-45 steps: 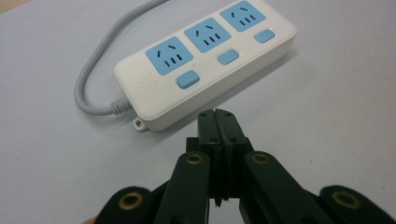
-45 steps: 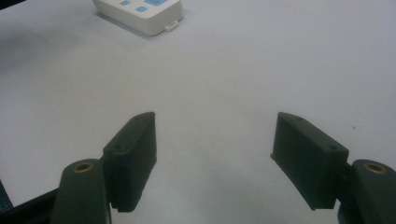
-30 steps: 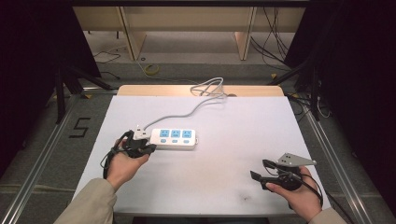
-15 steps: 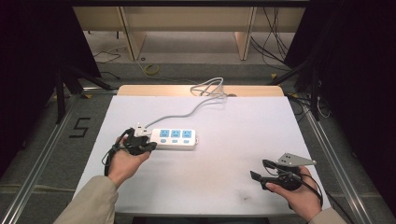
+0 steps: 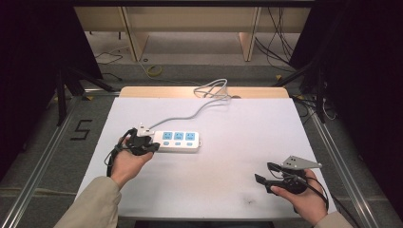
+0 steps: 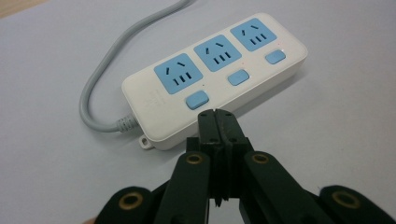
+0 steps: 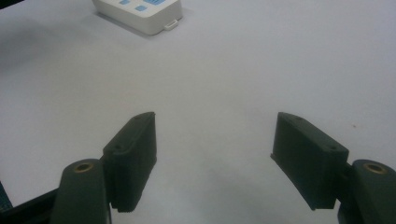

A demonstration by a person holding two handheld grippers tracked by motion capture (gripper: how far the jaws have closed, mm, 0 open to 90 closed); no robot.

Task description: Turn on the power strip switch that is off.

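Observation:
A white power strip [image 5: 178, 141] with three blue sockets and three blue switches lies left of the table's middle; its grey cable [image 5: 190, 114] runs to the far edge. My left gripper [image 5: 151, 146] is shut with nothing in it, its tips just short of the strip's left end. In the left gripper view the closed tips [image 6: 216, 115] sit right by the nearest blue switch [image 6: 196, 100] on the strip [image 6: 215, 74]; whether they touch it I cannot tell. My right gripper [image 5: 260, 179] rests near the front right, open and empty [image 7: 215, 140]. The strip's corner [image 7: 140, 11] lies far ahead of it.
The white table top [image 5: 237, 142] has a wooden strip along its far edge [image 5: 166, 91]. The cable coils [image 5: 214, 89] at that far edge. Metal rails [image 5: 47, 152] run along both sides, and a "5" mark [image 5: 81, 129] is on the floor at left.

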